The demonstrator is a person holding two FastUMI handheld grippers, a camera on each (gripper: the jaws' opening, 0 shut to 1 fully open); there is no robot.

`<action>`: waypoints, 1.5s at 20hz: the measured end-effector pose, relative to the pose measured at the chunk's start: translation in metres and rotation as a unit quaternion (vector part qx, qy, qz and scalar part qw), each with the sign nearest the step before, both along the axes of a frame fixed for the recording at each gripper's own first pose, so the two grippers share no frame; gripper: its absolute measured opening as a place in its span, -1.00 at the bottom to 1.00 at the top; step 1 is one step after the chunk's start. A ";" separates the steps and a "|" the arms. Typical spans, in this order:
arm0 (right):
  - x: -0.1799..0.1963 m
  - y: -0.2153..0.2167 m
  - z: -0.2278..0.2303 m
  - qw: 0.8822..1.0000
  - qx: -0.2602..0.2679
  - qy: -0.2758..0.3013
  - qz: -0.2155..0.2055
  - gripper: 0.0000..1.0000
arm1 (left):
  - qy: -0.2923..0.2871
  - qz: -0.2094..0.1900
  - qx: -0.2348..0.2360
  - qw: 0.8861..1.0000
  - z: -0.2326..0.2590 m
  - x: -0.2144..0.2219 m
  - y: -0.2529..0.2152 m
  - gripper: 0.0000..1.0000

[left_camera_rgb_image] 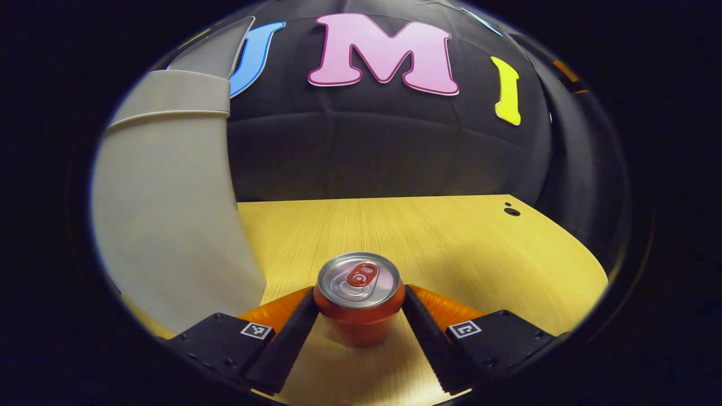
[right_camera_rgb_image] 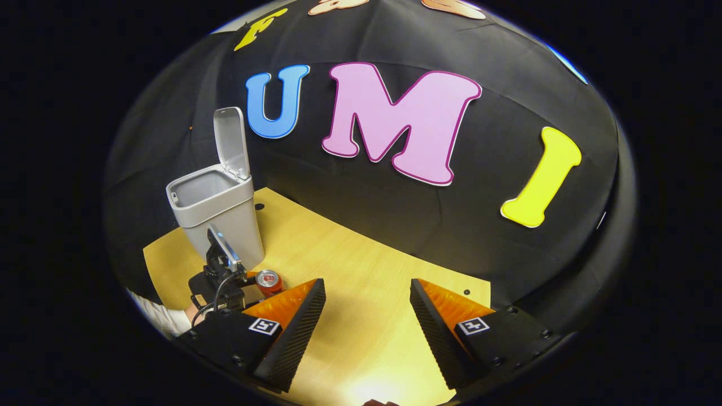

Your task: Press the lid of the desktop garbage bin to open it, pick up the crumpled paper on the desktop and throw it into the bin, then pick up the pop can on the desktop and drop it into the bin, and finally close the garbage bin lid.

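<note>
In the left gripper view my left claw (left_camera_rgb_image: 359, 307) sits at the bottom centre of the frame, its two fingers angled inward so that each inner face presses against a side of the small orange-red aluminium pop can (left_camera_rgb_image: 359, 299); I am pinching the can. The can stands upright on the tabletop, silver lid up, with a red pull tab lying flat on the lid. Its painted body narrows slightly toward the base, and its lower part shows between my fingers.

In the right gripper view my right claw (right_camera_rgb_image: 368, 316) at the bottom of the frame is spread wide, with bare tabletop between the fingers. In the lower left of that frame the other gripper shows farther off, held by a hand in a pale sleeve (right_camera_rgb_image: 163, 318), with the can beside it.

The tall grey plastic desktop bin (left_camera_rgb_image: 169, 214) fills the left side of the left gripper view, just beside the can. In the right gripper view it stands in the left of the frame with its hinged lid (right_camera_rgb_image: 231, 141) tipped up and open; I cannot tell what lies inside.

Everything rests on a light yellow wood-grain tabletop (left_camera_rgb_image: 451, 242), with a small dark hole (left_camera_rgb_image: 512, 211) near its far right edge. Black cloth hangs behind as the booth's wall (left_camera_rgb_image: 383, 152).
</note>
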State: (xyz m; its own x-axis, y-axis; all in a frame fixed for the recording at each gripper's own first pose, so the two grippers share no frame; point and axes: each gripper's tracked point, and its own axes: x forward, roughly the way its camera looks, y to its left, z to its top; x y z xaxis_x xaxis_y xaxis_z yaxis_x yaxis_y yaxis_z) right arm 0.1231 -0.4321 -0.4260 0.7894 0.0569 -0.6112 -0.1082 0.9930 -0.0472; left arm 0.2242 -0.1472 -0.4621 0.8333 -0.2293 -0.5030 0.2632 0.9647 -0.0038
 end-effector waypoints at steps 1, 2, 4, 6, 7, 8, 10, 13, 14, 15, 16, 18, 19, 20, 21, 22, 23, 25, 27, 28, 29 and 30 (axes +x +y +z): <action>-0.002 -0.003 0.000 1.000 -0.001 0.001 -0.001 0.95 | 0.001 -0.008 0.001 1.000 0.003 0.000 -0.004 0.77; -0.002 -0.002 0.000 1.000 -0.001 0.001 -0.003 0.95 | 0.004 -0.013 0.007 1.000 0.004 -0.004 -0.005 0.75; -0.002 -0.003 0.002 1.000 0.003 -0.001 -0.010 0.95 | -0.005 -0.021 0.014 1.000 0.020 -0.008 -0.009 0.72; -0.002 -0.002 0.001 1.000 0.008 -0.005 -0.016 0.95 | -0.021 -0.027 0.016 0.999 0.049 -0.013 -0.010 0.71; -0.003 -0.003 0.002 1.000 0.011 -0.008 -0.018 0.95 | -0.032 -0.027 0.019 0.999 0.068 -0.014 -0.009 0.70; -0.002 -0.002 0.004 1.000 0.014 -0.012 -0.019 0.95 | -0.042 -0.028 0.018 0.999 0.087 -0.016 -0.008 0.69; 0.000 0.000 0.009 0.999 0.020 -0.023 -0.022 0.95 | -0.065 -0.029 0.015 0.997 0.130 -0.019 -0.005 0.69; -0.019 -0.001 0.027 0.998 0.030 -0.037 -0.027 0.95 | -0.118 -0.027 -0.007 0.993 0.216 -0.020 0.002 0.68; -0.022 0.001 0.029 0.998 0.034 -0.041 -0.029 0.95 | -0.133 -0.022 -0.014 0.991 0.245 -0.019 0.006 0.68; -0.022 0.003 0.031 0.998 0.037 -0.045 -0.032 0.95 | -0.142 -0.018 -0.013 0.990 0.271 -0.018 0.014 0.65; -0.023 0.005 0.033 0.997 0.042 -0.048 -0.035 0.95 | -0.149 -0.015 -0.016 0.989 0.295 -0.018 0.024 0.65; -0.026 0.008 0.038 0.997 0.050 -0.054 -0.039 0.95 | -0.168 -0.006 -0.032 0.985 0.338 -0.010 0.044 0.65; -0.027 0.009 0.039 0.996 0.052 -0.056 -0.041 0.95 | -0.178 -0.001 -0.033 0.984 0.354 -0.004 0.058 0.65; -0.026 0.010 0.039 0.996 0.055 -0.058 -0.041 0.95 | -0.186 0.008 -0.022 0.982 0.363 0.000 0.076 0.65; -0.025 0.013 0.041 0.996 0.060 -0.059 -0.040 0.95 | -0.184 0.017 0.001 0.983 0.365 0.007 0.097 0.65; -0.024 0.017 0.043 0.995 0.063 -0.062 -0.038 0.95 | -0.184 0.025 0.019 0.982 0.361 0.010 0.118 0.65; -0.024 0.021 0.044 0.995 0.063 -0.064 -0.037 0.95 | -0.178 0.029 0.025 0.983 0.356 0.016 0.133 0.65; -0.025 0.028 0.044 0.996 0.064 -0.063 -0.030 0.95 | -0.153 0.048 0.035 0.986 0.338 0.026 0.158 0.65; -0.025 0.034 0.042 0.996 0.060 -0.061 -0.023 0.95 | -0.132 0.064 0.045 0.988 0.321 0.036 0.180 0.65; -0.025 0.035 0.042 0.996 0.059 -0.060 -0.021 0.95 | -0.123 0.069 0.046 0.989 0.313 0.038 0.188 0.65; -0.025 0.037 0.042 0.996 0.059 -0.060 -0.020 0.95 | -0.113 0.073 0.043 0.990 0.306 0.040 0.193 0.67; -0.024 0.039 0.042 0.996 0.059 -0.059 -0.020 0.96 | -0.106 0.073 0.038 0.991 0.300 0.043 0.195 0.66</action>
